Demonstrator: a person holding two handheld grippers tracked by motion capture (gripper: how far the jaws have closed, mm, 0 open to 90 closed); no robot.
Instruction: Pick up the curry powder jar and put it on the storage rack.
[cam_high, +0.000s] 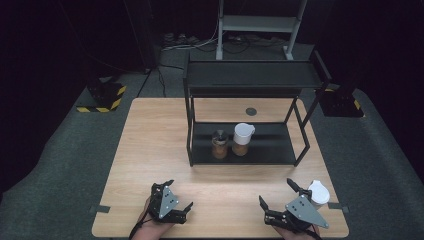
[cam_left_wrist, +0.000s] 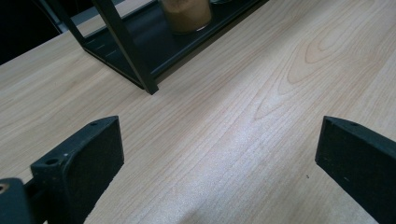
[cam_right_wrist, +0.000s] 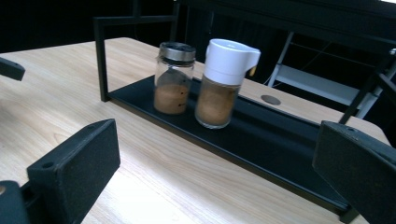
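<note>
With both the left gripper (cam_high: 184, 199) and right gripper (cam_high: 280, 194) wide open and empty, approach the white-capped jar (cam_right_wrist: 223, 84) squarely, clearing the rack (cam_right_wrist: 261, 135) frame.

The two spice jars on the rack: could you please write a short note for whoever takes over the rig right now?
Left gripper: open, holding nothing, low over the near table edge.
Right gripper: open, holding nothing, near the front right corner.
Metal-lidded jar and white-capped jar: upright side by side on the lower shelf of the black rack, both holding brown powder; whether they touch is hard to tell.
White lidded cup: on the table beside the right gripper.
Done: nothing visibly handled.
Left: everything; the jars look like the likely targets, and the right gripper faces them.
</note>
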